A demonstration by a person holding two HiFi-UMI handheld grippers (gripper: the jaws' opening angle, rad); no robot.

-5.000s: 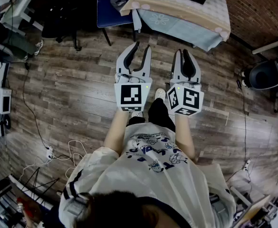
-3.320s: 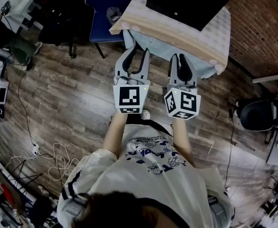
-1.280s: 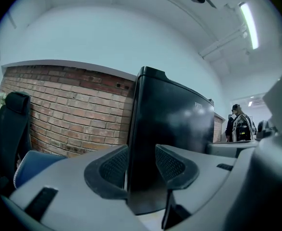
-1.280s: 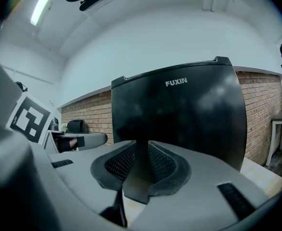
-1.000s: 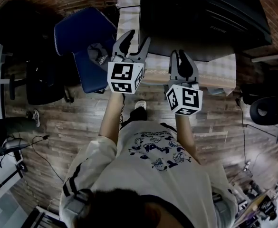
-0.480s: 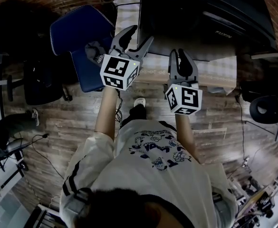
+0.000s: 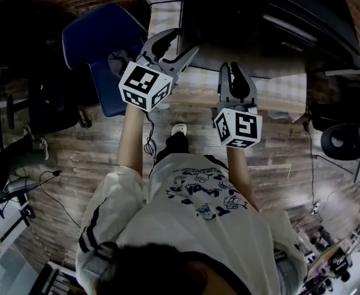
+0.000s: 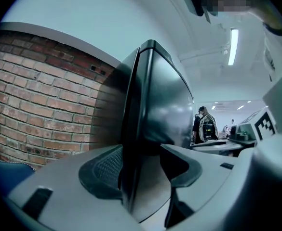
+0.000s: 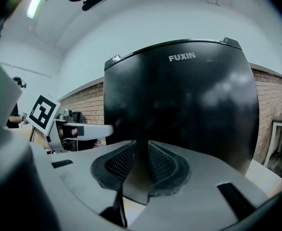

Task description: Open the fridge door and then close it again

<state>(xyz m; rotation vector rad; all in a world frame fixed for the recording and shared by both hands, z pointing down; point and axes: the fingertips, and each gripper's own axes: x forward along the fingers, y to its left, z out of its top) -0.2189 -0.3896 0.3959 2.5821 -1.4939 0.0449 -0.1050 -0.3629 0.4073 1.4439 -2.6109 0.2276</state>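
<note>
Jaws of the left gripper [image 7: 183, 42] have just been opening and stand released, wide, the black fridge [image 9: 179, 109] edge between them at upper centre; right gripper [image 7: 232, 68] clenched, empty, faces the door's white FUXIN lettering [image 9: 182, 57]

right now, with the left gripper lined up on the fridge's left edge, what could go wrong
1. Slip: the left gripper has just been opening its jaws, and the glossy door edge of the black fridge stands between them, ungripped. No handle shows, so a grip may slide off.
2. Drag: the fridge sits on a cloth-covered table; a hard pull might shift it.
3. The shut right gripper hangs before the door, possibly in its swing.
</note>
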